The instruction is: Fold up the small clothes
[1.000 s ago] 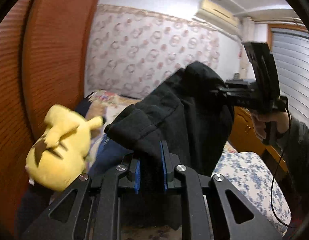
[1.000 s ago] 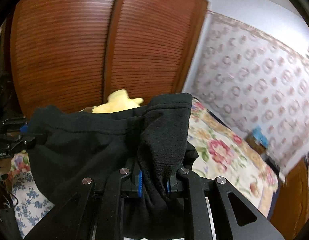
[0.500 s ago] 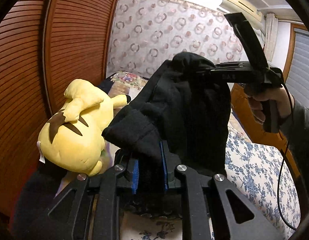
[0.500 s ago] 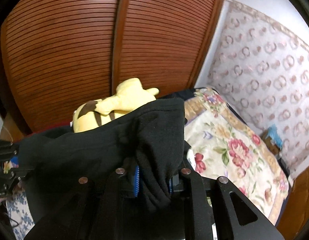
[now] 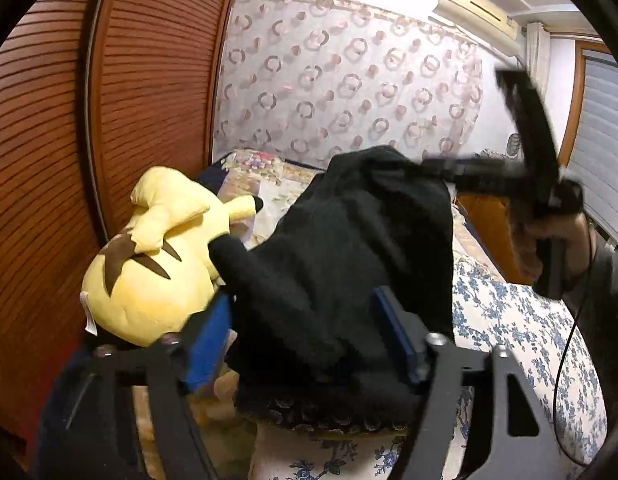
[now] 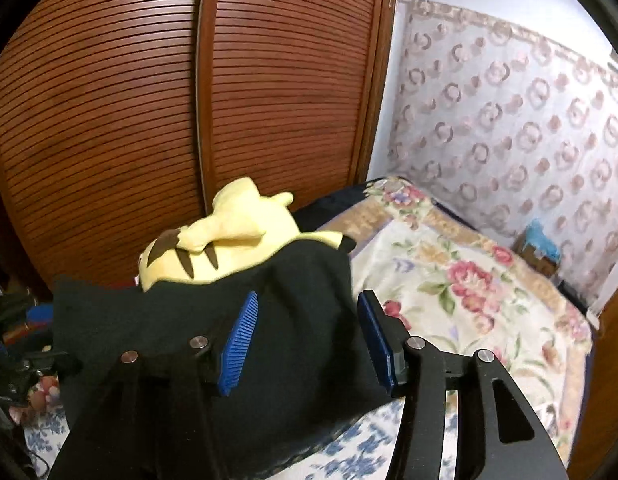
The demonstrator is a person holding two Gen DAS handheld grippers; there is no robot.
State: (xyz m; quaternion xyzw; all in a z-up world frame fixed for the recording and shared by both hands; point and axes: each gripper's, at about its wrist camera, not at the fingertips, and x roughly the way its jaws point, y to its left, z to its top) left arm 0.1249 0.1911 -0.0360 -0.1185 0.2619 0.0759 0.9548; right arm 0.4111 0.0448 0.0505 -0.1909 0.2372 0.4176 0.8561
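A small black garment (image 5: 349, 248) hangs bunched in the air over the bed. My left gripper (image 5: 305, 336) is open, its blue pads wide apart with the cloth loose between them. My right gripper (image 6: 305, 336) is open too, and the black garment (image 6: 213, 328) drapes between and under its blue pads. In the left wrist view the right gripper's body (image 5: 525, 176) shows blurred at the upper right, held by a hand, with the garment's top at its tip.
A yellow plush toy (image 5: 157, 256) lies on the bed's left side, next to brown slatted wardrobe doors (image 5: 69, 140); it also shows in the right wrist view (image 6: 225, 244). The bed has a floral cover (image 6: 461, 276) and a blue-flowered sheet (image 5: 521, 328). A patterned curtain hangs behind.
Both grippers have opened: half a second ago each was shut on the black garment. The garment has sunk lower toward the bed and both views have tilted down.
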